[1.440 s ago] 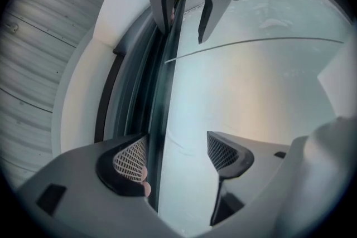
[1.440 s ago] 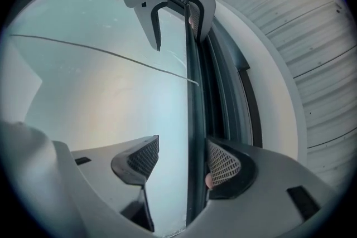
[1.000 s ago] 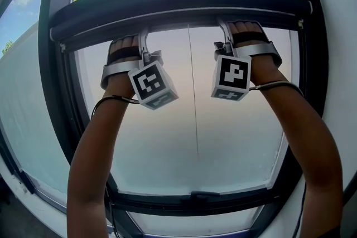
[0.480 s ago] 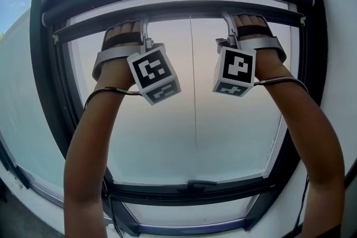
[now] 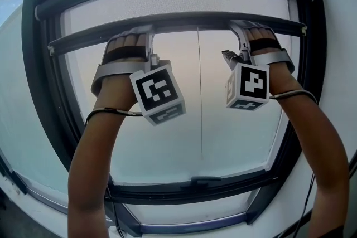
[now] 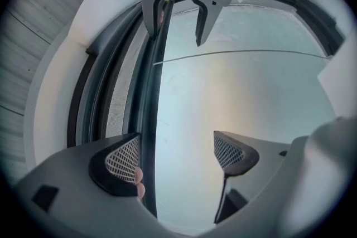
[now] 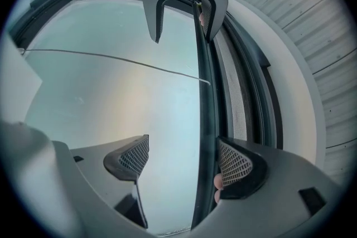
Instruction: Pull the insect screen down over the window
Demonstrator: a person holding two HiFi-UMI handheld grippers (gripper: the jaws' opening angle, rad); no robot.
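Since a second ago the pull bar [image 5: 178, 24] of the insect screen [image 5: 178, 0] has come lower in the window frame [image 5: 47, 120], baring a wider band of mesh under the top edge, and both grippers have sunk with it; their jaws have just been opening

Head view: the bar spans the frame from its left side to its right side, in the upper part, well above the bottom edge. The left gripper [image 5: 146, 36] and the right gripper [image 5: 241, 32] reach up to it, each marker cube hanging below. A thin cord [image 5: 199, 97] drops from the bar's middle toward the bottom edge

Left gripper view: the left gripper [image 6: 177, 154] stands wide open. The dark bar [image 6: 149, 114] runs between its jaws, just beside one pad [image 6: 124, 160], with fingertips showing there; the other pad is well apart from it, so nothing is clamped. Mesh [image 6: 117, 103] lies behind the bar

Right gripper view: the right gripper [image 7: 184, 161] is wide open too. The bar [image 7: 203, 114] passes between its jaws close against one pad [image 7: 234, 164], well apart from the other
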